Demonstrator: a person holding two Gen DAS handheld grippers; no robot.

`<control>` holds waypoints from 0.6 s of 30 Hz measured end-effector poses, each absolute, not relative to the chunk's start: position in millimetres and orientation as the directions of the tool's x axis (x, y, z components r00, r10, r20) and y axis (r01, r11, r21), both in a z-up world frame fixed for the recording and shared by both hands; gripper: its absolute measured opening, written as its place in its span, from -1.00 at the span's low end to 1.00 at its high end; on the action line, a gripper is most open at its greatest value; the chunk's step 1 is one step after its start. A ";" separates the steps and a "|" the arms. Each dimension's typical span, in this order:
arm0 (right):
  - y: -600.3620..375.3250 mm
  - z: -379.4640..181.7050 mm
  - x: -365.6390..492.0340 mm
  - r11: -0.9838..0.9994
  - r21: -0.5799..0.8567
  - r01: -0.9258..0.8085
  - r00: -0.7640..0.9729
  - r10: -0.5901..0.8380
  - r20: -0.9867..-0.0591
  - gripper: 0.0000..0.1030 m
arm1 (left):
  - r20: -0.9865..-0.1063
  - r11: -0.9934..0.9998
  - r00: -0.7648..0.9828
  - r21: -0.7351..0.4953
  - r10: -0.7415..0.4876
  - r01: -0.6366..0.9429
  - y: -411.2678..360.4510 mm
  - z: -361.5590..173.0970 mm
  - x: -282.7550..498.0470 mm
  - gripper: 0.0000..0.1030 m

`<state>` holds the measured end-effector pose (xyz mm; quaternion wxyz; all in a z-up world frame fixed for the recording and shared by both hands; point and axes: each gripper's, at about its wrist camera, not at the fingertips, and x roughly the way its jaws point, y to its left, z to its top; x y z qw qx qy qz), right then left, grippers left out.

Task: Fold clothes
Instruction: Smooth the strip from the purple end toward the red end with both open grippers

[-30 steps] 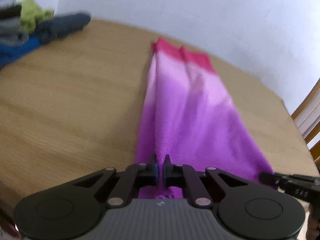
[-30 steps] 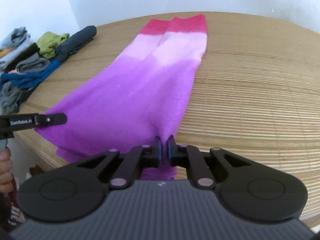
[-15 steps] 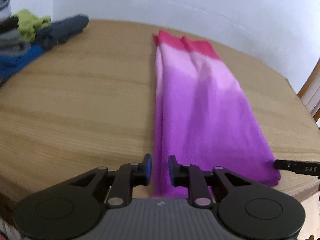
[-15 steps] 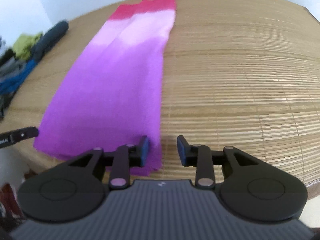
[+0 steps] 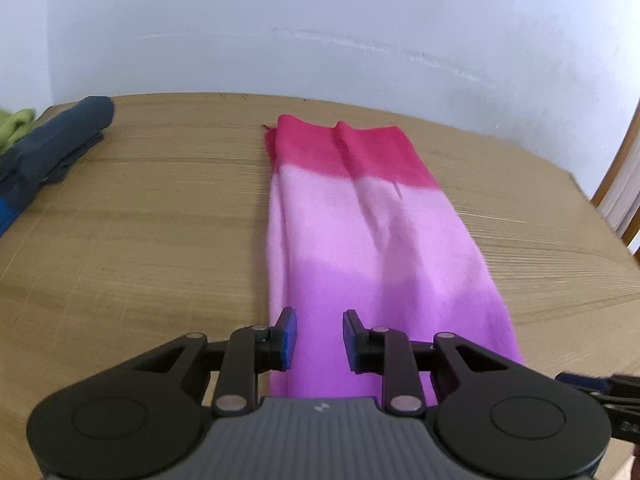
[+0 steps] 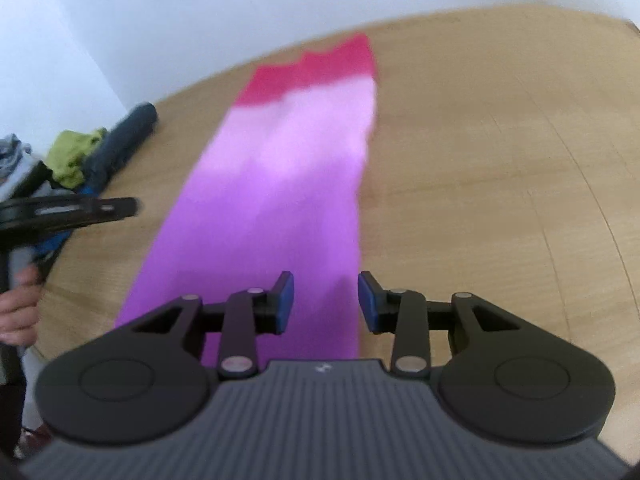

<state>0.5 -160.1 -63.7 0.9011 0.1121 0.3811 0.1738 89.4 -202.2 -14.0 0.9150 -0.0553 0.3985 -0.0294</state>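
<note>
1. The wooden table (image 5: 132, 240) fills the middle band of both wrist views, with a pale wall across the top.
2. The garment (image 5: 372, 240), a long folded strip shading from red-pink at its far end through pale pink to purple, lies flat on the table. It runs from the centre of the left wrist view down to the bottom edge, and from upper centre to lower left in the blurred right wrist view.
3. A pile of clothes (image 6: 76, 160) in dark blue, green and grey sits at the left edge of both views, well apart from the garment.
4. The left gripper (image 5: 319, 338) points forward and downward over the garment's purple near end. Its jaws have just been opening and stand apart, pads clear of the cloth. In the right wrist view it juts in from the left edge, with the fingers of the hand (image 6: 18, 308) holding it below.
5. The right gripper (image 6: 325, 300) tilts down over the garment's right edge. Its jaws have likewise just been opening; nothing is pinched between them.
</note>
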 end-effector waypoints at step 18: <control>-106.3 -95.5 60.0 0.876 0.209 -0.434 0.585 0.451 -0.674 -0.29 | -0.776 0.985 0.608 0.140 0.171 -0.098 -178.4 -45.9 141.9 -0.31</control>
